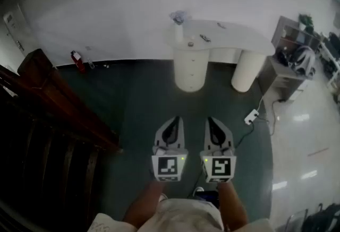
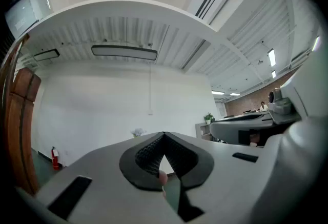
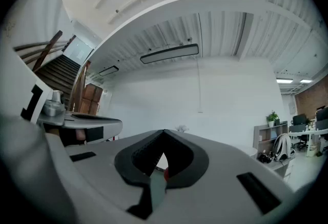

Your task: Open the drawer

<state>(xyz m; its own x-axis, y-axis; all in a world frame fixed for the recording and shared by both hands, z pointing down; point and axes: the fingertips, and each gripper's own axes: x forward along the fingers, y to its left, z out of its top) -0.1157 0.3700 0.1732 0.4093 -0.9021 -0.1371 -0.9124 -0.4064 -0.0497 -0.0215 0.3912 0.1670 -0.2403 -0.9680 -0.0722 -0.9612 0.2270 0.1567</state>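
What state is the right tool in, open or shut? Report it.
Shut. The right gripper view shows the right tool with jaws meeting at their tips, nothing held between them.

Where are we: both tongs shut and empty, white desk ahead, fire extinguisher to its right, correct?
No: the fire extinguisher stands left of the white desk, as the head view shows. Both the left tongs and the right tongs are shut and empty, desk ahead.
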